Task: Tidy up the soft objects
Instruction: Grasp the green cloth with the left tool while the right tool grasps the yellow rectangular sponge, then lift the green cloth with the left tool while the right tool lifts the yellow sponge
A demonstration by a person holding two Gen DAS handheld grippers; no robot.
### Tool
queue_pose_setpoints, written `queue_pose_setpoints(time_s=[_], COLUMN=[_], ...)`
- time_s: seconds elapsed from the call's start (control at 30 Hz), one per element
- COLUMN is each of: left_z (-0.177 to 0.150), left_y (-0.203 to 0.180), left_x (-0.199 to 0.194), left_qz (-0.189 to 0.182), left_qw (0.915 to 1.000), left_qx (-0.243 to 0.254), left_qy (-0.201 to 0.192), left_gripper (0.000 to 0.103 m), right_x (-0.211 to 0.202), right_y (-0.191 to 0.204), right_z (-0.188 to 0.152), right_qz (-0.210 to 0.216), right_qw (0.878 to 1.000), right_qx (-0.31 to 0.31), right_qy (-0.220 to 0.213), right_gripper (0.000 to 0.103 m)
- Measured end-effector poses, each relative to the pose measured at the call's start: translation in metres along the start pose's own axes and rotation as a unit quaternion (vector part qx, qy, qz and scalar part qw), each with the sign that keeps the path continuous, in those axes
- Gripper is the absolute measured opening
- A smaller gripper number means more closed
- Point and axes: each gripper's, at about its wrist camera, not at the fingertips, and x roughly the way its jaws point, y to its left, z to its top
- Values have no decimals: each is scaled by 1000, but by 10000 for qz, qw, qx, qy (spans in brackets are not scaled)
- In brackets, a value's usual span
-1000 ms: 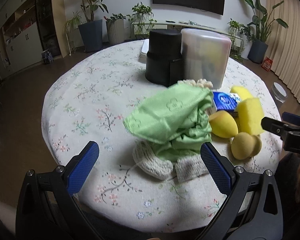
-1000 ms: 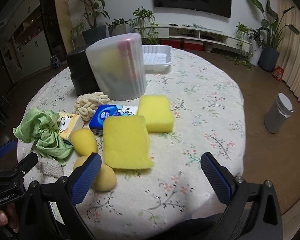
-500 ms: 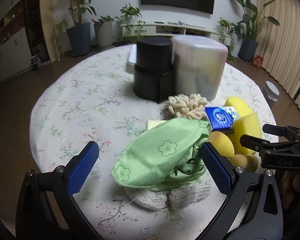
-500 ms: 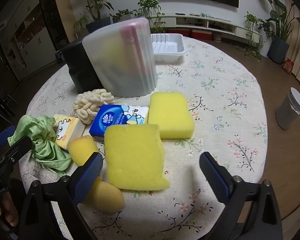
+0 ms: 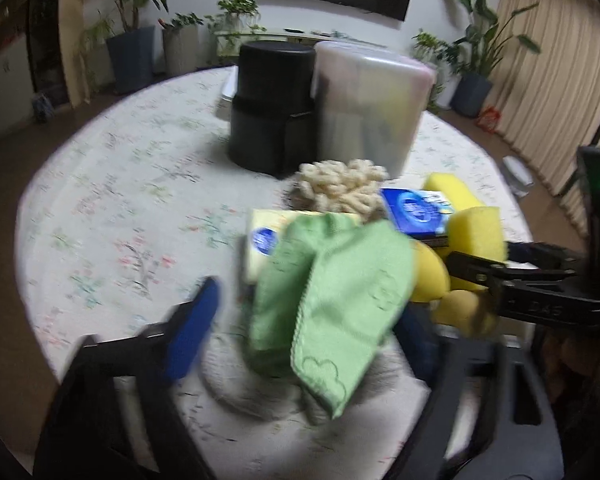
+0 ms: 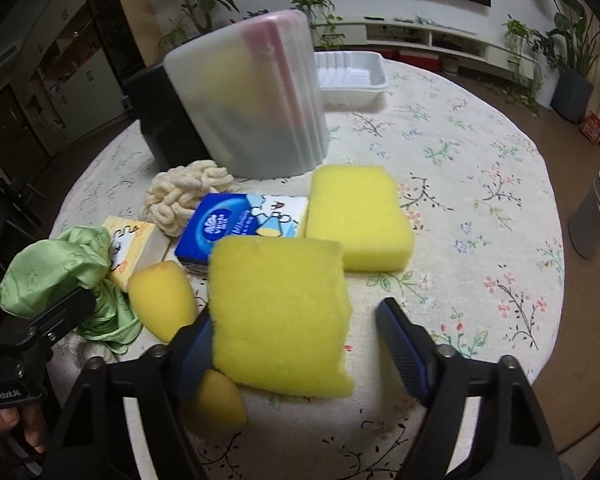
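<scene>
A green cloth [image 5: 332,280] lies bunched on a white knitted cloth [image 5: 236,384] at the table's near edge. My left gripper [image 5: 308,300] straddles the green cloth with its jaws closing. A gap still shows beside the left pad [image 5: 192,328], so it is open. A flat yellow sponge [image 6: 280,312] lies between the jaws of my right gripper [image 6: 294,312], which are closing. The left pad [image 6: 196,352] meets the sponge's edge, while the right pad [image 6: 400,344] stands clear of it. The green cloth [image 6: 56,280] shows at the left of the right wrist view.
Around them lie a second yellow sponge [image 6: 356,220], a blue tissue pack [image 6: 236,228], a yellow tissue pack [image 6: 132,248], a cream chenille bundle [image 6: 184,196] and two egg-shaped sponges [image 6: 160,300]. Behind stand a translucent bin [image 6: 252,108], a black bin [image 5: 272,104] and a white tray [image 6: 352,76].
Both pairs of jaws have narrowed from wide open. The left gripper has moved in around the green cloth. The right gripper has come down around the near yellow sponge.
</scene>
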Motion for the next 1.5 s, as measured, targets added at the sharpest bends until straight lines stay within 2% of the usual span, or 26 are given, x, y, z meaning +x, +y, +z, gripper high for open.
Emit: queue_pose_setpoints(time_s=[0.03,0.1,0.37,0.67,0.73,1.5], left_z=[0,-2,0,1,2,12], left_y=[0,-2,-1,1,1,10], left_x=[0,-2,-17,-27,-30,-55], left_qz=[-75,-48,-168,-332,-325,-327], left_qw=[10000,10000,9993,9982,9980,9952], left_qx=[-24,17,-112,-233,-245,-368], left_qy=[7,-33,-321,-432,-474,-849], left_gripper=[55,53,40,26,21,17], right_x=[0,-2,-9,-25,-27,-48], right_y=[0,0,5,11,10,5], right_z=[0,-2,-4,-3,-3,-2], right_qz=[35,141,301,361,365,311], right_qw=[10000,9999,9992,9980,9979,9968], right_qx=[-6,-28,-98,-204,-193,-137], right_qy=[-23,-77,-225,-487,-496,-726], right_gripper=[73,62,56,55,55,55])
